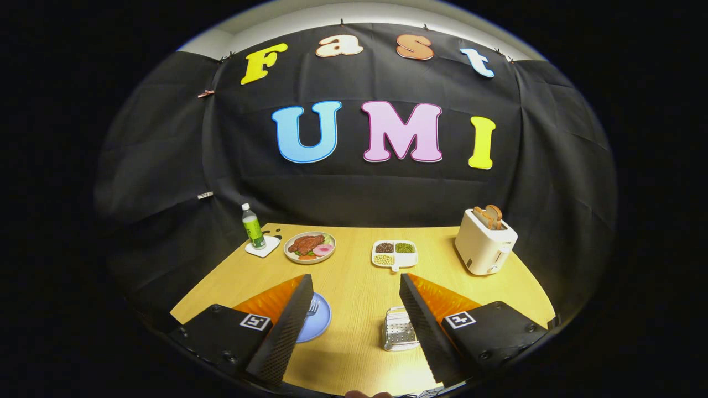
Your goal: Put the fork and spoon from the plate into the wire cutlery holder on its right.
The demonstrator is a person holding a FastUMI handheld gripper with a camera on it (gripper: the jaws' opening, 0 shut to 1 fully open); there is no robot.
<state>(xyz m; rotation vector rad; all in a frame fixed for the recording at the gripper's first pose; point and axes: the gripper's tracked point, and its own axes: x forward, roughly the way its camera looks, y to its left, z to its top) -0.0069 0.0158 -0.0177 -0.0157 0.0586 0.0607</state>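
My gripper (357, 287) is open, held above the near part of the wooden table (354, 276) with nothing between its fingers. A blue plate (318, 323) lies mostly hidden behind the left finger (290, 326); fork tines (313, 307) peek out on it beside that finger. The spoon is hidden. The wire cutlery holder (397, 330) stands to the plate's right, partly covered by the right finger (423, 326). Bare tabletop shows in the gap between the fingers.
Beyond the fingers stand a plate of food (310, 246), a green bottle (253, 226) on a white coaster (262, 246), a divided white dish of beans (394, 254), and a white toaster (485, 241) with bread at the far right.
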